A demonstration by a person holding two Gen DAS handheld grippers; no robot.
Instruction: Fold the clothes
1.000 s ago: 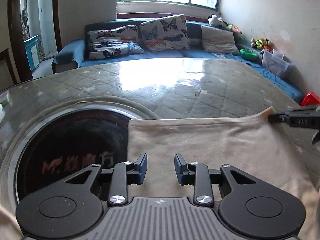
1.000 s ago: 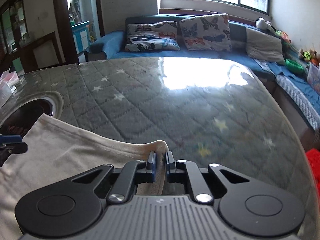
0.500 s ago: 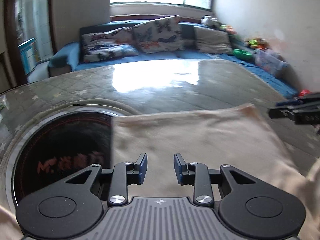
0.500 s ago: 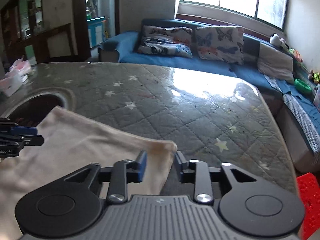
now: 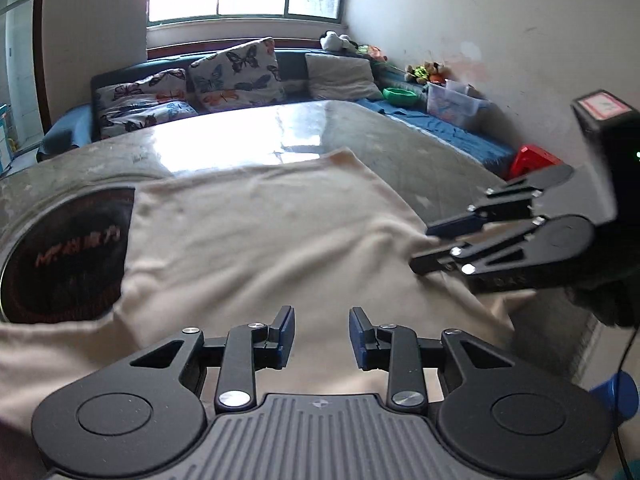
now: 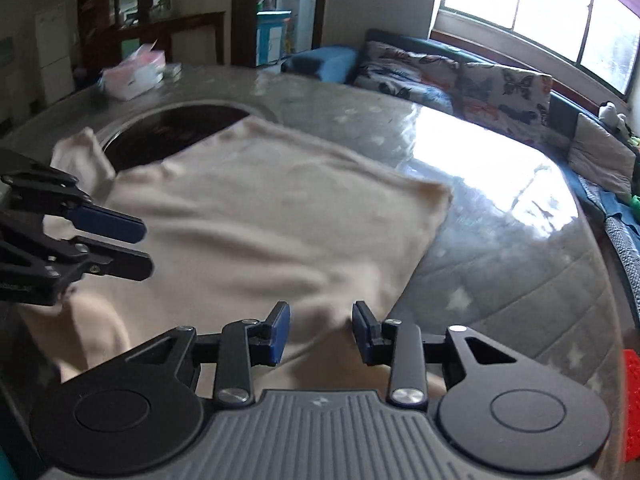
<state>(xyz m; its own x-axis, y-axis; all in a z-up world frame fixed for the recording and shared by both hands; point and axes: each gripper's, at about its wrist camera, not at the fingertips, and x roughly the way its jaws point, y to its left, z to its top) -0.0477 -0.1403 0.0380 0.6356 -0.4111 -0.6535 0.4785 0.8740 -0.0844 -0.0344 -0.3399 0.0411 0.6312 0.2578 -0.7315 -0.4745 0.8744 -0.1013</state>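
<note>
On the left a dark round inset (image 5: 66, 254) sits in the quilted table (image 5: 248, 136), and one edge of the beige garment (image 5: 256, 240) lies over it. The garment is spread flat on the table, with a few soft wrinkles. The left gripper (image 5: 322, 334) hangs above its near part, the two fingers apart and nothing between them. The right gripper (image 6: 320, 330) is just beside it, over the right near edge of the garment, also with the fingers apart and empty. Behind the table stands a blue sofa (image 5: 448, 128) with butterfly pillows (image 5: 236, 76)
</note>
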